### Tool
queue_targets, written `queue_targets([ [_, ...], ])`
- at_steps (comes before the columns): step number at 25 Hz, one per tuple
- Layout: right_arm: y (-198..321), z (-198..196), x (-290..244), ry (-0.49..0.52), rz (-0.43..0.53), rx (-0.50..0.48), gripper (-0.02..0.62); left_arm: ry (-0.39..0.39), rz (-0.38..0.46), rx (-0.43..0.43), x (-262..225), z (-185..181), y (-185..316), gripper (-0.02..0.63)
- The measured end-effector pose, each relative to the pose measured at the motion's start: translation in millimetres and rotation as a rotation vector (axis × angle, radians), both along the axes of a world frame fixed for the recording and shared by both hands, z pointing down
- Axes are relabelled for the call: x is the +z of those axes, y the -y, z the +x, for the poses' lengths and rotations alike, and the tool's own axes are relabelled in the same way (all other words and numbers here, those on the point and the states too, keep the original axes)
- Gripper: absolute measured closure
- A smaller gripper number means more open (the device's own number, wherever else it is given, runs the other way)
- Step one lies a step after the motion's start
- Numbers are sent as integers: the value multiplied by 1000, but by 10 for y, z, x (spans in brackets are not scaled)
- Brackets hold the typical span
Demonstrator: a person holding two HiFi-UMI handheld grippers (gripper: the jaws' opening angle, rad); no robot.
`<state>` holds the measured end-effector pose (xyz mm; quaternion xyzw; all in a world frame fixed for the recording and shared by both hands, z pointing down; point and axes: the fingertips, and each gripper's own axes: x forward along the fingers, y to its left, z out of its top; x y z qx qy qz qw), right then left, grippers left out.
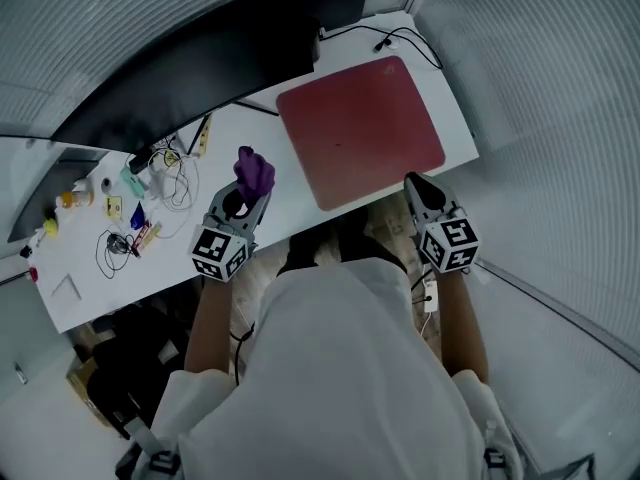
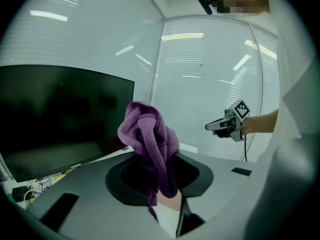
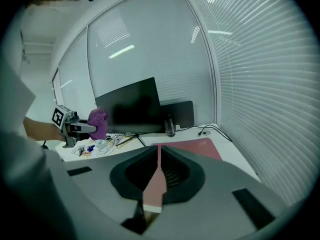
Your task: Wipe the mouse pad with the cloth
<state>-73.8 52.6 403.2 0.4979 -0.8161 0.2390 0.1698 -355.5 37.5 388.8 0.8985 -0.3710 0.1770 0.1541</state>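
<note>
The dark red mouse pad (image 1: 360, 128) lies flat on the right half of the white desk (image 1: 250, 133); it also shows in the right gripper view as a red mouse pad (image 3: 196, 148). A bunched purple cloth (image 1: 255, 173) stands up out of my left gripper (image 1: 243, 198), which is shut on it above the desk's front edge, left of the pad. In the left gripper view the cloth (image 2: 148, 136) fills the jaws of the left gripper (image 2: 154, 160). My right gripper (image 1: 415, 182) is shut and empty, its tips at the pad's front right corner.
A black monitor (image 1: 190, 78) spans the back of the desk. Cables and small clutter (image 1: 140, 213) crowd the desk's left part. A cable (image 1: 395, 38) runs along the back right corner. Glass walls with blinds enclose the desk.
</note>
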Motion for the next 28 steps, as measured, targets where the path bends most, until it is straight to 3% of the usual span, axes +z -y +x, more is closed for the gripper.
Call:
queue_targets([
  [14, 445, 176, 443, 94, -72, -154, 554, 202, -61, -67, 470, 407, 443, 488],
  [28, 760, 17, 738, 161, -112, -254, 554, 539, -48, 20, 981, 527, 940, 488],
])
